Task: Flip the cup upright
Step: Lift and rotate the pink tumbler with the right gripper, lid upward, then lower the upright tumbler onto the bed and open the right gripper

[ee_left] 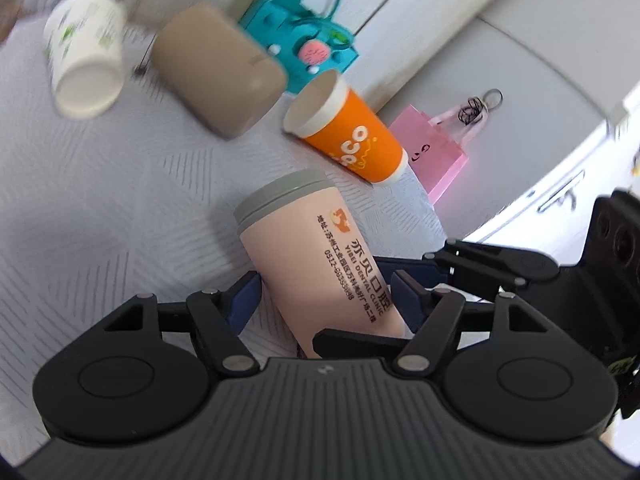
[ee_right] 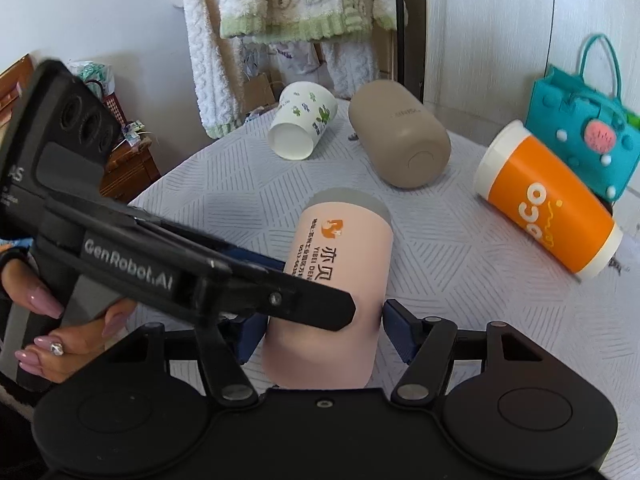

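Pink cup (ee_right: 336, 280) with a grey lid, printed with a dental clinic's name, lies tilted on its side on the white quilted worktop (ee_right: 460, 300), caught between both grippers. Seen from the right wrist, the right gripper (ee_right: 324, 332) has its blue pads against either side of the cup's lower body, apparently pinching it. The left gripper (ee_left: 326, 296), held in a hand (ee_right: 60, 332) with pink nails, likewise straddles the same cup; its pads sit at or just off the wall, and whether they press cannot be told. One of its black fingers crosses the cup's front in the right wrist view. Beyond the pink cup lie an orange paper cup (ee_right: 548, 204), a tan tumbler (ee_right: 400, 136) and a white floral paper cup (ee_right: 302, 126), all on their sides, with a teal felt bag (ee_right: 580, 128) behind the orange one. The step in hand looks like the grasp before the flip; the next move likely calls for lifting and rotating the pink cup until it stands on its base.
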Tool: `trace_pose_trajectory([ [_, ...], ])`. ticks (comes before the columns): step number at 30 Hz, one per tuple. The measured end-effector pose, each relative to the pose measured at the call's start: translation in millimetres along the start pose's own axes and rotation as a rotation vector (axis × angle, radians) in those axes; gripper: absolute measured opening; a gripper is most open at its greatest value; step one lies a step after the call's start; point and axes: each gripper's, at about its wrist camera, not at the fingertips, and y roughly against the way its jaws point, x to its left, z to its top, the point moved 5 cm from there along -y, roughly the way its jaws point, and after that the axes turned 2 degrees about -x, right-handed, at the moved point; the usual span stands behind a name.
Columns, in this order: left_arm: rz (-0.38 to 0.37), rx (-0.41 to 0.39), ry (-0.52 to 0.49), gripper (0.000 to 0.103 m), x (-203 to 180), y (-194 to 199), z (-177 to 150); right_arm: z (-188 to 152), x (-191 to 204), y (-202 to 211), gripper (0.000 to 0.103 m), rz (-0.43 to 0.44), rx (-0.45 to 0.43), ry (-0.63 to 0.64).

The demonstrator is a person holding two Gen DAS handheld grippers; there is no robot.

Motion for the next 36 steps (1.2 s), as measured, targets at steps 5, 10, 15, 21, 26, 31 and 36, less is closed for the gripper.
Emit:
trace_pose_trajectory([
  [5,0.02,-0.081,-0.12,0.068,-16,15,10,1,0,16,0.066,-0.02,-0.151,0.099],
  [10,0.023,-0.148,-0.21,0.056,-25,24,23,3,-4,17,0.066,-0.06,-0.214,0.143],
  [15,0.0,-0.162,-0.249,0.056,-26,18,30,2,-16,7,0.065,-0.069,-0.236,0.101],
  [21,0.054,-0.256,-0.365,0.056,-40,12,31,3,-23,0,0.065,-0.116,-0.306,0.109],
  [26,0.073,-0.306,-0.425,0.056,-46,11,34,5,-28,-1,0.065,-0.144,-0.384,0.153],
  [31,0.082,-0.298,-0.429,0.056,-44,1,31,5,-28,-3,0.065,-0.173,-0.379,0.182],
  [36,0.059,-0.273,-0.465,0.056,-44,-9,25,-4,-31,-8,0.065,-0.208,-0.352,0.205],
])
